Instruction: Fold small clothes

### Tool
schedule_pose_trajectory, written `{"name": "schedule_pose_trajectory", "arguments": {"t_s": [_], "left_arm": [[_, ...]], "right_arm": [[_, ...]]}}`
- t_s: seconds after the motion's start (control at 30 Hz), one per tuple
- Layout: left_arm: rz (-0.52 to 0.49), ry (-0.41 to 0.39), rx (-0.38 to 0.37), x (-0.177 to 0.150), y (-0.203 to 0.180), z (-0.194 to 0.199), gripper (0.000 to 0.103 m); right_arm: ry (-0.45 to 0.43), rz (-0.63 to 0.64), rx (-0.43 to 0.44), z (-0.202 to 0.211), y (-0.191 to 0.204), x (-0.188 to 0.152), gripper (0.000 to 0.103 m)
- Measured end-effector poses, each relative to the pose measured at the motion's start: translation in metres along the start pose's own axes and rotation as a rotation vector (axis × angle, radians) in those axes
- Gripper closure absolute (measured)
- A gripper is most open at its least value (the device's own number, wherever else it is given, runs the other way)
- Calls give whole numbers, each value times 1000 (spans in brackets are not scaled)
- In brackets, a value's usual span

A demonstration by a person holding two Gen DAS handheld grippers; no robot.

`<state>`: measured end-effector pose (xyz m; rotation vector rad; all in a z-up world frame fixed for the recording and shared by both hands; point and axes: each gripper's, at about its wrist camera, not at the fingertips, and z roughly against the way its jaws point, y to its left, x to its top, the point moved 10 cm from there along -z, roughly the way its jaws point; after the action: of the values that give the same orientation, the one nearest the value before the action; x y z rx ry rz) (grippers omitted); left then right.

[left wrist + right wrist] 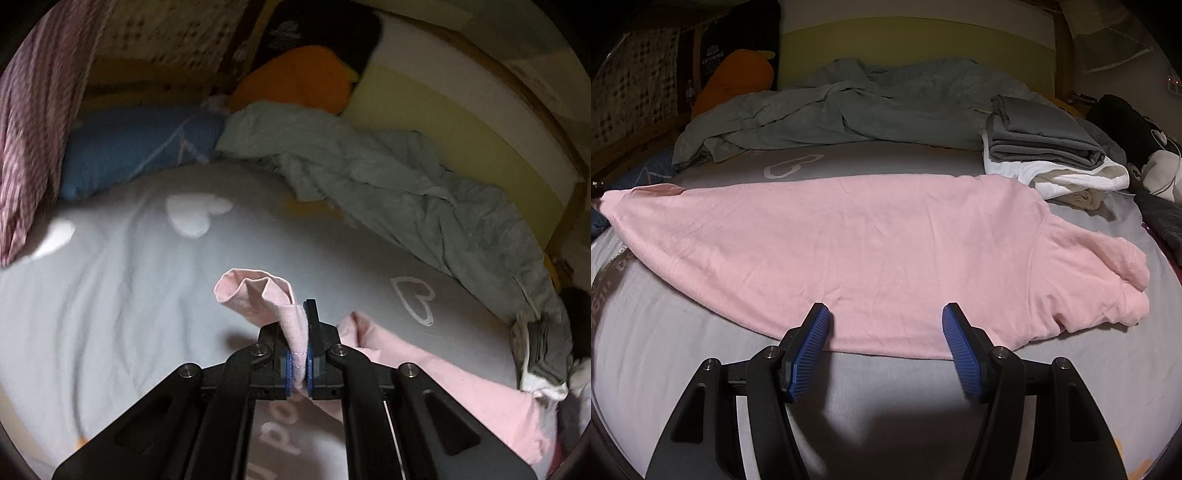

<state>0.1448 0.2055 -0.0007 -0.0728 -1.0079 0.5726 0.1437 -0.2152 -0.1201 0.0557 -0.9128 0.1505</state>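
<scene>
Left claw clamped on a fold of the pink shirt, blue pads pressed together with the cloth between; a bunched corner of pink fabric standing up past the fingertips, lifted off the grey bedsheet. Rest of the same garment trailing down to the right, onto the bed.

Right claw apart, fingers wide and holding nothing, hovering just above the near hem of the shirt. Shirt spread flat across the middle of the bed, one sleeve crumpled at the right end, the left end raised a little.

Farther away: a rumpled grey-green blanket along the far side, a folded stack of grey and white clothes at the far right, just beside the shirt. An orange pillow at the far left, a blue pillow near it.
</scene>
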Motion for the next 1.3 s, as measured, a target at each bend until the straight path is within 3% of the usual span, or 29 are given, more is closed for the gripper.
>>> {"name": "schedule_pose_trajectory", "arguments": {"t_s": [0.1,0.2,0.3,0.43,0.57,0.7,0.77,0.83,0.9,0.97,1.07,1.2,1.3], "left_arm": [[-90,-44,-94,2,-36,13,99],[-241,-20,-251,-19,-102,29,99],[-395,50,-381,-67,-176,36,99],[-488,161,-500,-143,-246,24,99],[-514,272,-518,-207,-271,3,98],[-516,254,-592,-222,-269,15,95],[-504,224,-632,-220,-262,32,72],[-494,165,-616,-213,-249,49,60],[-508,96,-572,-202,-231,61,59],[-542,14,-470,-187,-208,66,54],[-573,-44,-318,-168,-174,54,52],[-609,-16,-217,-165,-145,27,52],[-591,88,-201,-181,-134,2,52]], "right_arm": [[-7,-17,5,3,-3,1,38],[-26,-99,16,12,-19,11,38],[-71,-240,58,30,-47,25,38],[-137,-305,2,52,-86,36,38],[-142,-344,-47,55,-115,35,38],[-90,-448,26,43,-129,27,38],[-96,-439,37,45,-126,28,38],[-123,-397,40,50,-118,32,38],[-140,-362,101,51,-106,36,38],[-136,-357,176,52,-91,38,38],[-104,-340,284,47,-64,34,38],[-50,-275,408,37,-17,30,38],[-1,-248,474,23,12,31,38]]}}
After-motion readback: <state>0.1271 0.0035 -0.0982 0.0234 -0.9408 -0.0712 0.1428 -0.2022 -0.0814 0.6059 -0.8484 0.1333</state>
